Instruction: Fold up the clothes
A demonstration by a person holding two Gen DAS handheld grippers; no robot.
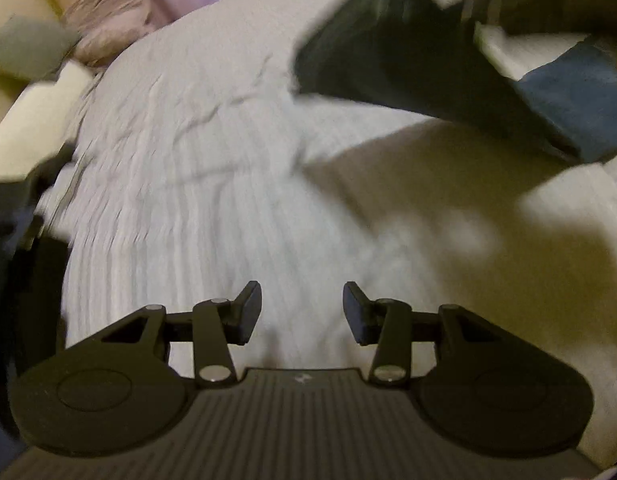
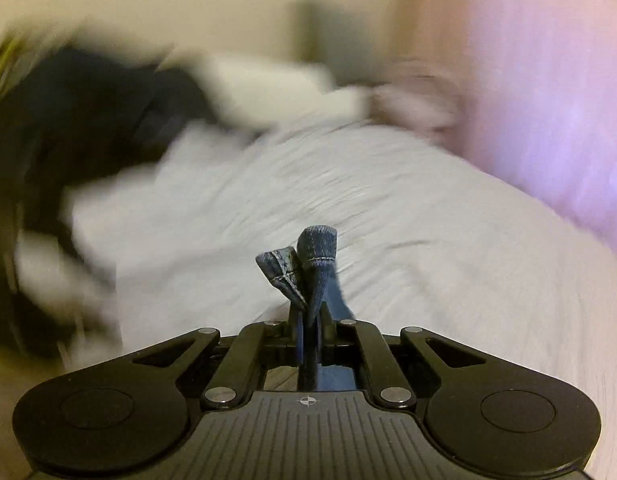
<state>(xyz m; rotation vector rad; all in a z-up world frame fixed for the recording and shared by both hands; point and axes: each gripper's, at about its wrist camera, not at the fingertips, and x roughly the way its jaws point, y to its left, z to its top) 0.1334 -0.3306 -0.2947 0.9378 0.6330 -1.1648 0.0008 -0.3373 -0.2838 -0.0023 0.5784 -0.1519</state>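
Note:
In the right wrist view my right gripper (image 2: pixel 308 320) is shut on a fold of blue denim garment (image 2: pixel 316 252), whose stitched edges stick up past the jaws. The left wrist view shows my left gripper (image 1: pixel 302 308) open, with nothing between its fingers, hovering over the white bedspread (image 1: pixel 196 184). A dark garment with a blue denim end (image 1: pixel 568 108) hangs off the bed in the upper right of that view and casts a shadow on the cover. What holds it there is blurred.
A dark pile of clothes (image 2: pixel 68 120) lies at the left of the bed, with a cream pillow (image 2: pixel 268 84) behind it. Pink fabric (image 1: pixel 108 12) and a pale curtain (image 2: pixel 548 100) stand beyond the bed's far edge. Both views are motion-blurred.

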